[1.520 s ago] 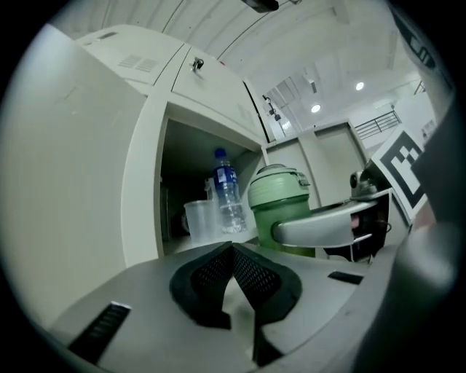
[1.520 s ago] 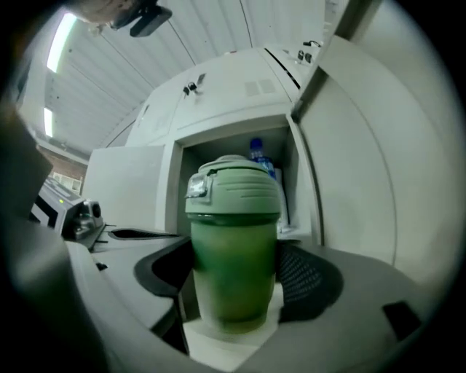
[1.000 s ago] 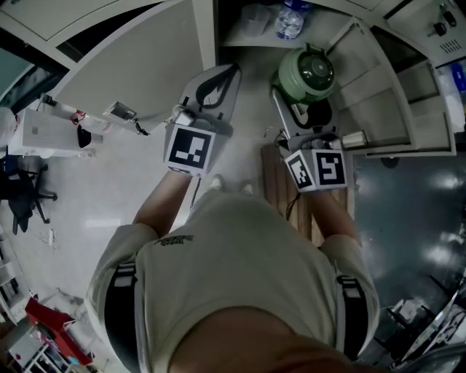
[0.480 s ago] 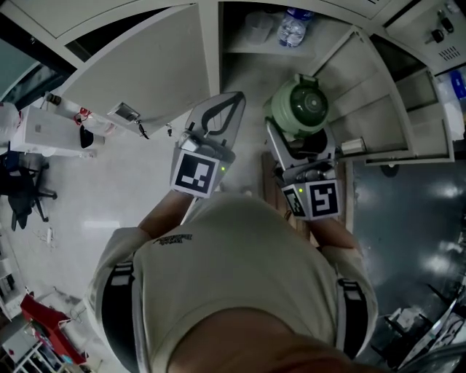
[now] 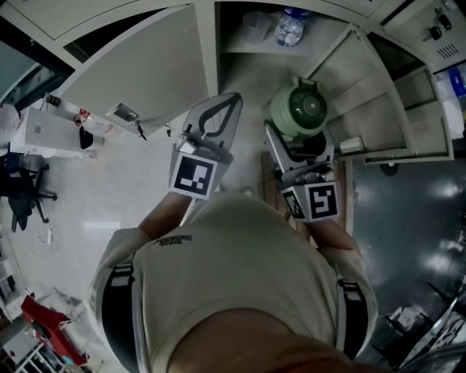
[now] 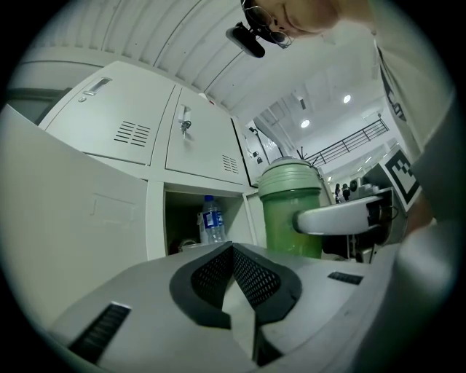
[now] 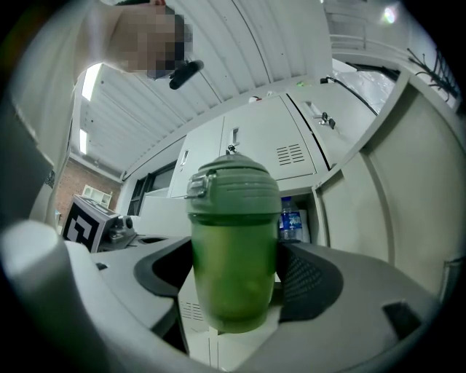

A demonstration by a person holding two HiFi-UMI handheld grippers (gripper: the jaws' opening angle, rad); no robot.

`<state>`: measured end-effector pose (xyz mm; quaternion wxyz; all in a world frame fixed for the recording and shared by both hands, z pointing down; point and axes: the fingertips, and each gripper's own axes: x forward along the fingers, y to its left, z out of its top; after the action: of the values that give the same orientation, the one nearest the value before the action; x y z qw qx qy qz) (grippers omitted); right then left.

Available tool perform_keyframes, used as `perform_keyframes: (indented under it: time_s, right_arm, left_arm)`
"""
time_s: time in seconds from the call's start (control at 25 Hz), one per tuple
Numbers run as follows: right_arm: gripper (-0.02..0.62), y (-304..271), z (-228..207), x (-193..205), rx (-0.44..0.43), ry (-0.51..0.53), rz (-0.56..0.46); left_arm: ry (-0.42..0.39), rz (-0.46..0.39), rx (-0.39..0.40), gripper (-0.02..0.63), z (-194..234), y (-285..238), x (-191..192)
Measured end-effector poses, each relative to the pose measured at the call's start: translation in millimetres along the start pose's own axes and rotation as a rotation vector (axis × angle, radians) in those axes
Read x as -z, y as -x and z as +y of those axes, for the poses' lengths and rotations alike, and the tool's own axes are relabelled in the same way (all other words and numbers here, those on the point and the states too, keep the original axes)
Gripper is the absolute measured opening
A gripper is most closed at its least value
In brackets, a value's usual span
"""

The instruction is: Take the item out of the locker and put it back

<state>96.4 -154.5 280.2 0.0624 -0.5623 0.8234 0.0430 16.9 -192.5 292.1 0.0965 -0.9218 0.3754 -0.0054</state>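
Right gripper (image 7: 234, 273) is clamping the green bottle (image 5: 300, 109) by its body, jaws standing wide around it and holding it upright, probably so nothing spills on the way. It is hovering just outside the open locker (image 5: 210, 51), where a water bottle (image 5: 290, 22) is standing on the shelf. Left gripper (image 6: 233, 255) is idling beside it, jaws pressed together on nothing and apparently keeping clear of the doorway.

Left gripper (image 5: 231, 102) jaws together, right gripper (image 5: 300, 140) jaws clamped on green bottle (image 5: 304, 108)
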Motion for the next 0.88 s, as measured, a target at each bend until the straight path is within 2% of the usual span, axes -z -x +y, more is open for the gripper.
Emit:
perform_keyframes:
  time_s: [0.36, 0.64, 0.88]
  right_arm:
    - [0.365, 6.2, -1.2, -1.1, 0.003, -0.004, -0.003]
    - [0.365, 9.9, -2.1, 0.8, 0.01, -0.013, 0.003]
    - [0.365, 15.2, -1.2, 5.4, 0.009, -0.019, 0.018]
  left_arm:
    - [-0.025, -0.018, -0.006, 0.012, -4.0, 4.0, -7.3]
    - [-0.014, 0.019, 0.009, 0.012, -9.1, 5.9, 0.9]
    - [-0.023, 0.003, -0.023, 0.012, -12.7, 14.2, 1.2]
